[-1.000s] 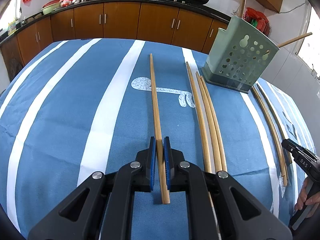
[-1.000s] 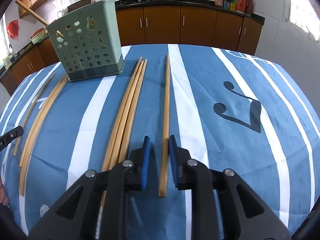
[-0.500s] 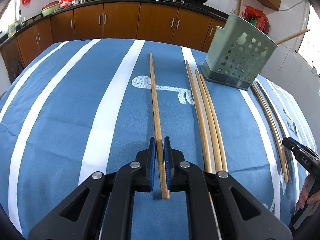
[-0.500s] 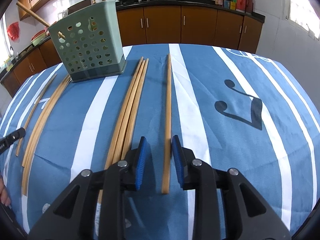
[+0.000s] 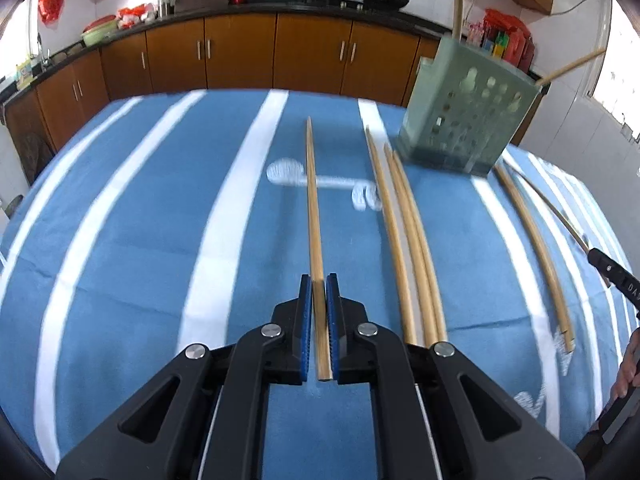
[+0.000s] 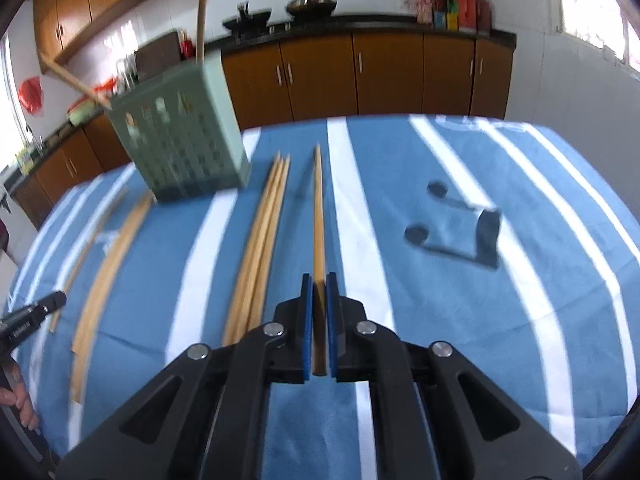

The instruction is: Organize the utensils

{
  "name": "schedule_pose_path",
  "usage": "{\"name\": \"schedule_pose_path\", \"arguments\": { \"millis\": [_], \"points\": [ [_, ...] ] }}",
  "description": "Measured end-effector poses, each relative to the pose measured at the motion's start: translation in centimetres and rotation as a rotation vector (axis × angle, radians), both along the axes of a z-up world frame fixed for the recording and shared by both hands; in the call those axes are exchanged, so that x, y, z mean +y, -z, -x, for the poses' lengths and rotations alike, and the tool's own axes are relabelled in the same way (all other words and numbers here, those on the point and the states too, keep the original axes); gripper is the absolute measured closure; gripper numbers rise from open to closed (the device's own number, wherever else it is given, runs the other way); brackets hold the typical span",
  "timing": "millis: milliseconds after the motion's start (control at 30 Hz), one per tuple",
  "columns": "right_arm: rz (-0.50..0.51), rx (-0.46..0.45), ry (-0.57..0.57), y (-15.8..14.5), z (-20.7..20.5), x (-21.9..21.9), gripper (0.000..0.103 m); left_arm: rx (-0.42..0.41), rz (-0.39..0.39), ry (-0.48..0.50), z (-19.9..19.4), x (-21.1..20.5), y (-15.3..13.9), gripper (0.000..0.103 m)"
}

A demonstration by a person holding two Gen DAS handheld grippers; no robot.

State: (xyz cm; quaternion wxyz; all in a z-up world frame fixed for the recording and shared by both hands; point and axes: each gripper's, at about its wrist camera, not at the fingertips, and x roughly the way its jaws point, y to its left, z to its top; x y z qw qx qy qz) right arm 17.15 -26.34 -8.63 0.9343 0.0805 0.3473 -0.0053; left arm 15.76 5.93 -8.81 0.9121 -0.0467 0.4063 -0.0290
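My left gripper (image 5: 319, 280) is shut on a long wooden chopstick (image 5: 313, 204) that points away over the blue striped cloth. My right gripper (image 6: 319, 278) is shut on another wooden chopstick (image 6: 318, 208), raised off the cloth with its shadow beside it. A green perforated utensil holder (image 5: 466, 116) stands at the far right in the left wrist view, and at the far left in the right wrist view (image 6: 184, 140), with two sticks standing in it. Three loose chopsticks (image 5: 408, 232) lie beside the held one, also in the right wrist view (image 6: 260, 236).
More chopsticks (image 5: 532, 248) lie past the holder near the table's edge, shown at the left in the right wrist view (image 6: 108, 256). The other gripper's tip shows at each view's edge. Brown cabinets (image 5: 240, 56) and a counter with woks stand behind the table.
My right gripper has shut on its chopstick and lifted it; that view has tilted and blurred. My left gripper stays shut on its chopstick and has risen a little.
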Motion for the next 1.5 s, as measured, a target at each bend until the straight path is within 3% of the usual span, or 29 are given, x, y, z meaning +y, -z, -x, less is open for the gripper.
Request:
{"name": "schedule_pose_path", "arguments": {
  "millis": [533, 933, 1100, 1367, 1500],
  "points": [
    [-0.038, -0.31, 0.029, -9.5, 1.9, -1.5, 0.096, -0.301, 0.075, -0.041, 0.9, 1.8, -10.7, 0.095],
    [0.008, -0.355, 0.01, -12.5, 0.8, -0.8, 0.096, -0.381, 0.032, -0.037, -0.1, 1.3, -14.1, 0.095],
    [-0.001, -0.375, -0.032, -15.2, 0.8, -0.6, 0.096, -0.422, 0.02, -0.001, 0.2, 1.0, -16.2, 0.096],
    [-0.103, -0.44, -0.192, -21.3, 2.5, 0.4, 0.096, -0.501, 0.096, 0.072, 1.3, -0.2, -20.8, 0.096],
    [-0.099, -0.498, -0.195, -23.5, 2.4, 1.6, 0.096, -0.567, 0.121, 0.056, 0.6, -1.5, -22.7, 0.096]
  ]
}}
